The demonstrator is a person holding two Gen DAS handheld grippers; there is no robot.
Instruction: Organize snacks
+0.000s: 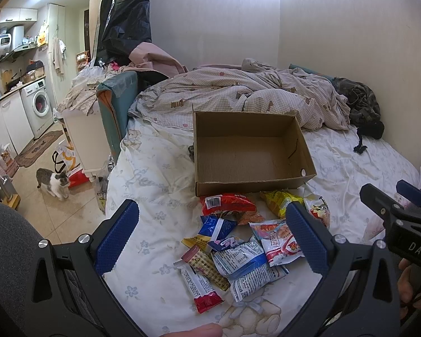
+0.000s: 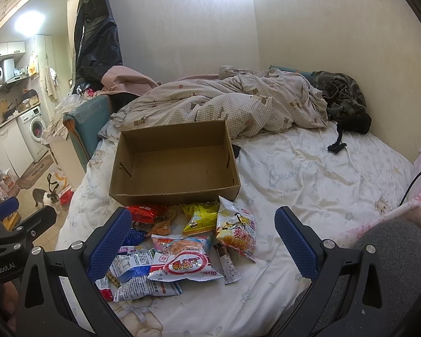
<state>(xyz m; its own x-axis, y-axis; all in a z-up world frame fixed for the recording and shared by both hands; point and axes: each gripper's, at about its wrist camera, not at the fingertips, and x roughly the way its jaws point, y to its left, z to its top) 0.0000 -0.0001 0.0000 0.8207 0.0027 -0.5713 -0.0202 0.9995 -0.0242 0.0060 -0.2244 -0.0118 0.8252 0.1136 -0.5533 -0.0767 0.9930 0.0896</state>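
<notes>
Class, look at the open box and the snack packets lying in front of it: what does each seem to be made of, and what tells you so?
Box: looks like corrugated cardboard, matte brown, ribbed lining visible inside. Snack packets: probably thin plastic film, glossy, crinkled, with crimped sealed ends.

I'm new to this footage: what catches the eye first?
An empty cardboard box sits open on the bed, with a heap of snack packets just in front of it. Both grippers, left and right, hang open over the heap. A cat stands on the kitchen floor.
</notes>
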